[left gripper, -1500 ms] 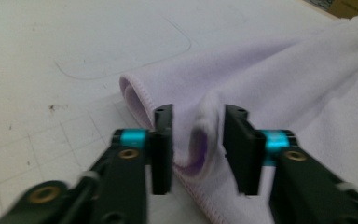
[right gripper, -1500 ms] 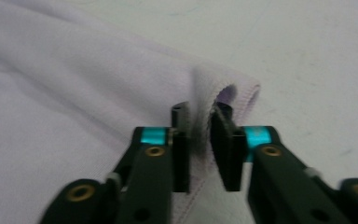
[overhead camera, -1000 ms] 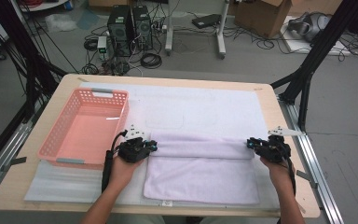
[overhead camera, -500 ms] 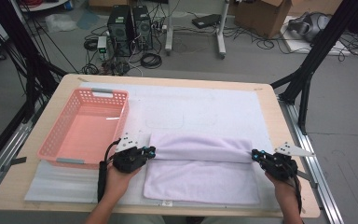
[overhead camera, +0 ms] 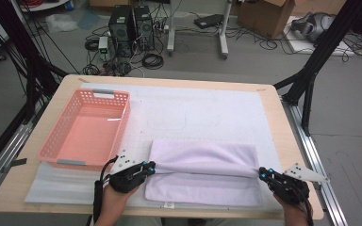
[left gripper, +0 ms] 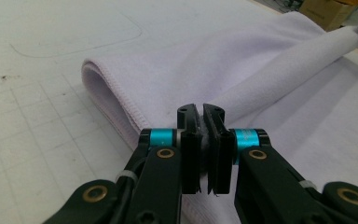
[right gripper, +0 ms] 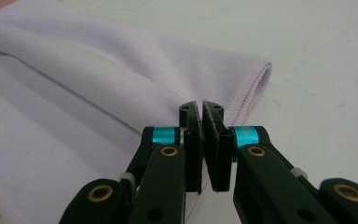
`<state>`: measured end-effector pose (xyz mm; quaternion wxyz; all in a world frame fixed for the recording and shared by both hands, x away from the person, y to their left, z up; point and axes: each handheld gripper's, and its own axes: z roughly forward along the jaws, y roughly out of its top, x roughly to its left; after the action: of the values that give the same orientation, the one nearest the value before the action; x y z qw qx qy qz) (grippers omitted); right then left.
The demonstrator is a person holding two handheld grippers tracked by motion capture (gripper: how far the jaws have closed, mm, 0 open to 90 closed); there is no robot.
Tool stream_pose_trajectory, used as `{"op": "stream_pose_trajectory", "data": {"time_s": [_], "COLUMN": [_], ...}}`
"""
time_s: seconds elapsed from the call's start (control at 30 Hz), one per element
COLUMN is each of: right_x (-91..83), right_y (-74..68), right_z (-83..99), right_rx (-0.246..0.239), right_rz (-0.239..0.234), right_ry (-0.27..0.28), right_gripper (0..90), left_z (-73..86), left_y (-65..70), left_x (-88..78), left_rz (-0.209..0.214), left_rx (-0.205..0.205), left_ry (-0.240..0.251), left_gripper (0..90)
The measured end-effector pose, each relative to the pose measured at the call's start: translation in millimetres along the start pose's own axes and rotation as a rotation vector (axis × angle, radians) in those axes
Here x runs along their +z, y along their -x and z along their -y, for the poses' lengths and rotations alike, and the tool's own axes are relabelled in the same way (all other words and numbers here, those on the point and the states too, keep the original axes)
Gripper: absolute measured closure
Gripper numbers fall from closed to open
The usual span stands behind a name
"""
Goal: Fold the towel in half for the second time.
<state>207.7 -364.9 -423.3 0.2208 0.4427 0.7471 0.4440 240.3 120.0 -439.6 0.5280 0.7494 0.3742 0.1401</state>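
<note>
Towel [overhead camera: 202, 176]: soft lilac terry, folded.

Pink plastic basket [overhead camera: 87, 132] on white mat [overhead camera: 207, 113] at table's [overhead camera: 283, 122] left side. Behind table, on grey floor: two computer towers [overhead camera: 131, 26], tangled cables [overhead camera: 151, 60], cardboard box [overhead camera: 264, 14].

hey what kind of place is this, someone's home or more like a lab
Most likely a lab or workshop set up for recording. A black frame stands by the table, computer towers and loose cables sit on the floor, and cardboard boxes wait behind.
</note>
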Motion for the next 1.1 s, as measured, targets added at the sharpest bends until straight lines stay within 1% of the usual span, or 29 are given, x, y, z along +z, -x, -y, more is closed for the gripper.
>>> {"op": "stream_pose_trajectory", "data": {"time_s": [0.03, 0.07, 0.1, 0.17, 0.2, 0.23, 0.3, 0.37, 0.4, 0.43, 0.5, 0.53, 0.6, 0.63, 0.67, 0.7, 0.73, 0.77, 0.8, 0.83, 0.87, 0.9, 0.93, 0.97, 1.0, 1.03, 1.07, 1.1], "right_x": [-2.7, -5.1, -7.6, -10.0, -15.0, -17.5, -22.2, -27.7, -30.7, -30.7, -39.3, -41.6, -42.9, -42.4, -41.7, -41.0, -41.0, -40.2, -40.4, -40.9, -41.8, -43.5, -45.1, -46.4, -46.7, -45.3, -42.2, -37.2], "right_y": [-2.8, -4.6, -6.7, -9.0, -12.5, -14.6, -17.8, -21.9, -23.3, -23.3, -26.3, -27.5, -30.9, -32.6, -34.5, -35.1, -35.1, -34.5, -33.5, -33.2, -32.7, -32.2, -31.6, -31.4, -31.2, -30.7, -30.8, -30.7], "right_z": [1.9, 3.8, 5.4, 7.0, 9.3, 10.2, 11.8, 13.8, 14.8, 14.8, 19.3, 21.4, 25.9, 28.4, 30.5, 32.0, 32.0, 33.0, 33.2, 32.8, 31.9, 29.8, 27.2, 24.1, 21.0, 18.1, 15.3, 13.3], "right_rx": [0.002, -0.002, 0.001, 0.004, 0.001, 0.009, 0.009, 0.005, -0.002, -0.002, 0.000, 0.005, -0.004, -0.015, -0.021, -0.030, -0.030, -0.030, -0.016, -0.005, 0.018, 0.043, 0.048, 0.046, 0.045, 0.036, 0.026, 0.006], "right_rz": [0.002, 0.003, 0.003, 0.006, 0.008, 0.010, 0.011, 0.012, 0.012, 0.012, 0.011, 0.007, 0.002, 0.001, 0.001, 0.004, 0.004, 0.001, -0.010, -0.016, -0.014, -0.012, -0.006, 0.003, 0.013, 0.020, 0.023, 0.026], "right_ry": [-0.004, -0.002, -0.002, 0.003, 0.007, 0.008, 0.011, 0.013, 0.015, 0.015, 0.014, 0.011, -0.007, -0.018, -0.034, -0.047, -0.047, -0.047, -0.045, -0.040, -0.024, -0.009, 0.010, 0.023, 0.038, 0.045, 0.037, 0.025], "right_gripper": [86.4, 86.4, 86.4, 86.4, 86.4, 86.4, 86.4, 86.4, 86.4, 86.4, 86.4, 86.4, 86.4, 86.4, 86.4, 86.4, 86.4, 86.3, 82.5, 75.5, 68.9, 66.9, 66.6, 66.1, 65.9, 66.5, 68.1, 70.3], "left_z": [2.7, 4.2, 4.2, 7.0, 8.3, 10.2, 11.1, 13.4, 13.4, 14.1, 16.6, 21.0, 25.1, 25.1, 25.8, 25.8, 25.1, 23.6, 21.9, 18.4, 18.4, 14.0, 11.4, 9.1, 6.8, 4.3, 4.3, 2.0], "left_y": [4.0, 6.0, 6.0, 10.3, 12.2, 15.6, 16.7, 19.8, 19.8, 21.0, 24.1, 27.3, 28.3, 28.3, 27.7, 27.7, 27.0, 25.8, 24.2, 21.5, 21.5, 18.0, 16.2, 15.1, 13.3, 12.0, 12.0, 11.0], "left_x": [-5.1, -7.8, -7.8, -12.6, -15.0, -19.3, -21.5, -28.2, -28.2, -30.0, -33.3, -35.2, -35.3, -35.3, -34.6, -34.6, -35.2, -36.4, -37.6, -40.4, -40.4, -42.4, -42.1, -40.7, -38.7, -36.0, -36.0, -32.8], "left_rz": [0.009, 0.008, 0.008, 0.013, 0.016, 0.021, 0.026, 0.038, 0.038, 0.045, 0.056, 0.058, 0.043, 0.043, 0.040, 0.040, 0.036, 0.024, 0.018, -0.003, -0.003, -0.004, -0.005, -0.011, -0.007, -0.008, -0.008, -0.010], "left_rx": [-0.002, 0.002, 0.002, 0.002, 0.005, 0.004, 0.001, -0.001, -0.001, -0.004, -0.005, 0.001, -0.003, -0.003, -0.018, -0.018, -0.024, -0.036, -0.052, -0.074, -0.074, -0.082, -0.075, -0.075, -0.072, -0.068, -0.068, -0.066], "left_ry": [0.003, 0.005, 0.005, 0.005, 0.005, 0.005, 0.007, 0.008, 0.008, 0.007, 0.001, -0.013, -0.032, -0.032, -0.033, -0.033, -0.026, -0.011, -0.001, 0.015, 0.015, 0.040, 0.042, 0.050, 0.055, 0.053, 0.053, 0.051], "left_gripper": [85.1, 85.1, 85.1, 85.1, 85.1, 85.1, 85.1, 85.1, 85.1, 85.1, 85.0, 84.9, 83.8, 82.4, 79.3, 75.4, 75.4, 69.6, 53.6, 49.4, 48.8, 48.9, 48.9, 48.8, 48.8, 48.8, 48.7, 48.4]}}
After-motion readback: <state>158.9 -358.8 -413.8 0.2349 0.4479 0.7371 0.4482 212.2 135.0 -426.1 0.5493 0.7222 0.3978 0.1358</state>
